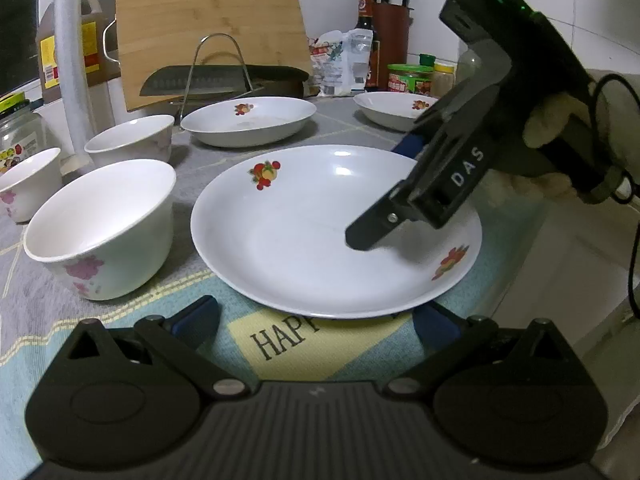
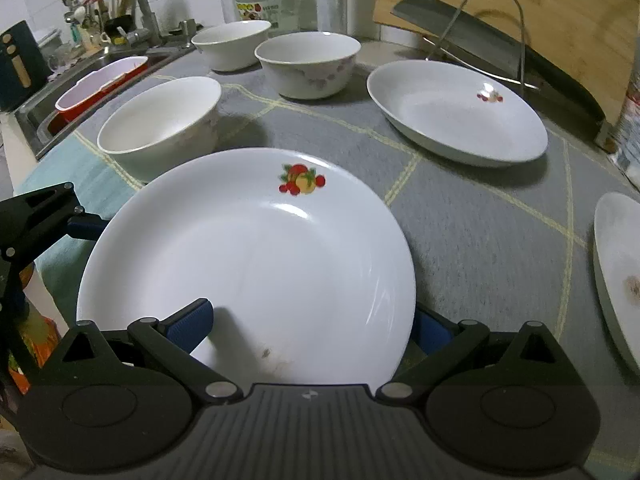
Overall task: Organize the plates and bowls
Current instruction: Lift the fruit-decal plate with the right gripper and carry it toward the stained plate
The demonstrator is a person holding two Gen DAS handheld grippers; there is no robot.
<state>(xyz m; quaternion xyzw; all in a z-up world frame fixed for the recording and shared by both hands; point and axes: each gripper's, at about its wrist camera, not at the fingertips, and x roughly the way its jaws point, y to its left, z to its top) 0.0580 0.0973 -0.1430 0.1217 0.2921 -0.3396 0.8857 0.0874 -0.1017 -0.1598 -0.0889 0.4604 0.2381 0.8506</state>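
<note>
A white plate with fruit prints [image 1: 304, 236] [image 2: 256, 256] lies on the mat at the counter's front. My right gripper [image 2: 312, 326] straddles its near rim, one blue pad above the plate and one below; the jaws look wide, so no firm grip shows. In the left wrist view it [image 1: 384, 200] comes in from the right over the plate. My left gripper [image 1: 316, 320] is open just before the plate's near rim. Two more plates [image 1: 248, 120] [image 1: 396, 108] lie behind. Three white bowls [image 1: 100, 228] [image 1: 132, 140] [image 1: 28, 184] stand at the left.
A wire rack [image 1: 218, 68] with a cleaver and a bamboo board [image 1: 208, 20] stand at the back. Bottles, jars and a knife block [image 1: 394, 28] line the wall. A sink [image 2: 100, 76] with a red tray lies left. The counter edge drops at the right.
</note>
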